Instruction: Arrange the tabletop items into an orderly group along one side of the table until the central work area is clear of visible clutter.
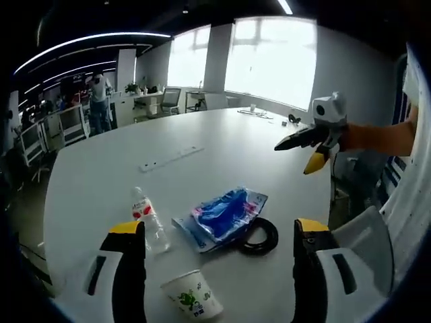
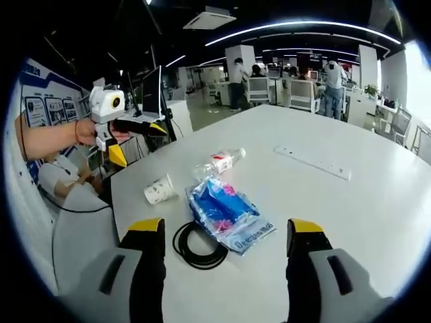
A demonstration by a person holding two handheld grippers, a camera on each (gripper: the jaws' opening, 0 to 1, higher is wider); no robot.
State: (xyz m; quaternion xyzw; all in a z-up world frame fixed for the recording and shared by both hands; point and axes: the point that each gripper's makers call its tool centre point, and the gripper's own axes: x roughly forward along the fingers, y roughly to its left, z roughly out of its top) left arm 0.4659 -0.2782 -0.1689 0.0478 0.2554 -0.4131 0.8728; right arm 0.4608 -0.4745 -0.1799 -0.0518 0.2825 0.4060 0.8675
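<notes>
Both tools, left tool (image 1: 215, 269) and right tool (image 2: 225, 259), are hovering spread and empty. Ahead of them the bottle (image 1: 149, 221), paper cup (image 1: 192, 295), blue packet (image 1: 225, 214) and cable coil (image 1: 258, 237) are lying clustered on the tabletop (image 1: 222, 145); the bottle risks rolling if nudged.

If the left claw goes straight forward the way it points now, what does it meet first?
Probably the blue packet, which lies midway between the open jaws of the left claw just ahead. The paper cup lies nearer but low and left of centre, so it might be brushed first; depth is unclear.
</notes>
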